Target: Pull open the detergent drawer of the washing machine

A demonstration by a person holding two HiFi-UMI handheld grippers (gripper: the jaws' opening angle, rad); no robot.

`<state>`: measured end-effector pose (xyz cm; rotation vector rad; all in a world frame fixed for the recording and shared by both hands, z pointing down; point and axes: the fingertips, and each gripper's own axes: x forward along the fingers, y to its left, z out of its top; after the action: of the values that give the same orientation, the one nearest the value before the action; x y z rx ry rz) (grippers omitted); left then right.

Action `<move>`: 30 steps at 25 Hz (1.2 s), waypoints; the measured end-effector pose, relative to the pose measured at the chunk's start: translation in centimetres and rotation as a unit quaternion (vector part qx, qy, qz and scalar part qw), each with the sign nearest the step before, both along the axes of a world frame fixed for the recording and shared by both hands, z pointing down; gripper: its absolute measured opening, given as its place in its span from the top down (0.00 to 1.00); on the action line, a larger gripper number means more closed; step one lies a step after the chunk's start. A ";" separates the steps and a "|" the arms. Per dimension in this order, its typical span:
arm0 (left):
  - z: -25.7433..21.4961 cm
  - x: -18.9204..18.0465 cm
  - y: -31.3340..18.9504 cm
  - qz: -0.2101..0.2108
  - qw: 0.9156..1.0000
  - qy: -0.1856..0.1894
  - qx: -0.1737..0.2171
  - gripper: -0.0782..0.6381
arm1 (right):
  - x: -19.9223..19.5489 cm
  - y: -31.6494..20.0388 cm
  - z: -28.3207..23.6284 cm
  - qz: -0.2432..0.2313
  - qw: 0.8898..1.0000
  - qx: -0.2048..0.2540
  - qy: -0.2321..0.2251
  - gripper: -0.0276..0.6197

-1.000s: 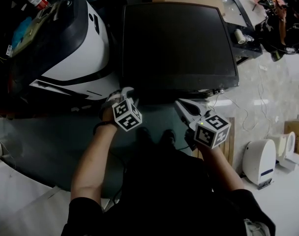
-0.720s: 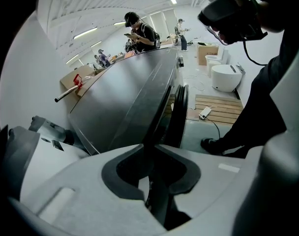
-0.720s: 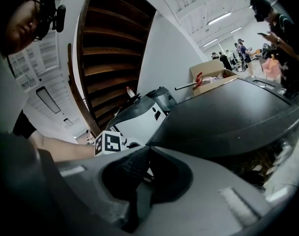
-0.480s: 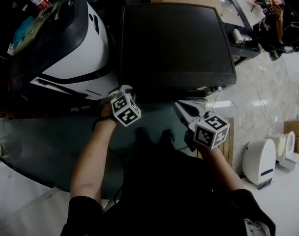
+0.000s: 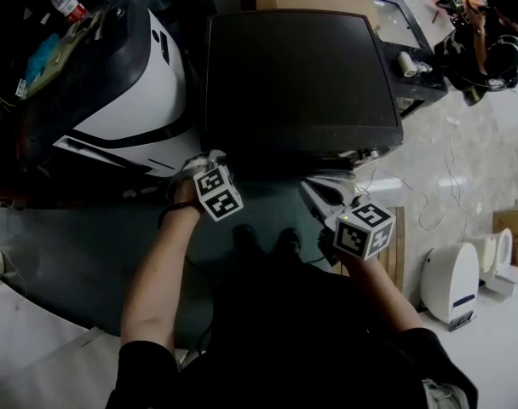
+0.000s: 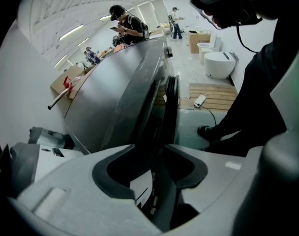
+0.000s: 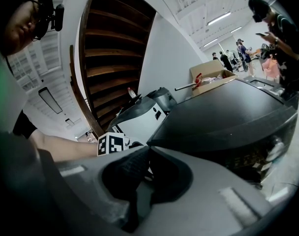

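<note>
Fingers [image 6: 75,186] of left gripper [image 6: 152,149] pinch detergent drawer [image 6: 157,124].

Both grippers held at the front edge of the washer [image 5: 297,75], person standing over it.

Left forearm [image 5: 161,262] is bare and reaches straight out to the washer's front left corner. The left gripper [image 6: 150,146] has its marker cube [image 5: 218,192] just short of that corner, and its jaws are closed on a dark front edge [image 6: 165,132] of the washer. Right forearm [image 5: 382,292] is bent in closer to the body. The right gripper [image 7: 147,150] points up and left toward the washer's front right part, tips near it but apart from it, jaws pressed together with nothing between them. Its cube [image 5: 365,231] sits lower than the left one and farther from the washer.
</note>
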<state>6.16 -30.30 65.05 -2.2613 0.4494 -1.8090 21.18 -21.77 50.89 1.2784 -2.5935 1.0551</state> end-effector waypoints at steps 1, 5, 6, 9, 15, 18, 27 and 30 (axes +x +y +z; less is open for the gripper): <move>0.1 0.3 0.0 0.008 1.000 -0.006 0.004 0.62 | 0.2 0.1 0.0 0.000 1.000 0.000 -0.001 0.95; 0.6 1.4 -0.3 0.002 1.000 -0.011 0.016 0.61 | 0.9 0.6 -0.3 0.002 1.000 0.002 -0.003 0.95; 0.6 1.5 -0.4 -0.002 1.000 -0.011 0.019 0.62 | 1.2 0.8 -0.4 0.002 1.000 0.003 -0.003 0.95; 0.3 1.5 -0.6 -0.014 1.000 -0.003 0.021 0.71 | 1.9 1.2 -0.3 0.003 1.000 0.003 -0.005 0.95; 0.1 1.4 0.8 -0.022 0.999 -0.016 0.017 0.81 | 2.5 2.1 -0.1 -0.010 1.000 0.004 -0.011 0.95; 0.0 1.3 1.6 -0.037 0.999 -0.010 0.023 0.81 | 2.8 2.7 -0.1 -0.019 1.000 0.004 -0.010 0.95; 0.1 0.7 3.8 -0.049 0.998 0.008 0.028 0.80 | 2.0 4.1 0.2 -0.023 1.000 0.002 -0.004 0.95; 0.0 0.5 4.8 -0.045 0.999 0.016 0.025 0.80 | 1.0 4.6 -0.1 -0.021 1.000 0.002 -0.001 0.95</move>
<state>6.69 -25.50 65.03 -2.2737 0.6043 -1.7856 22.21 -17.19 50.74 1.2179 -2.6138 1.0439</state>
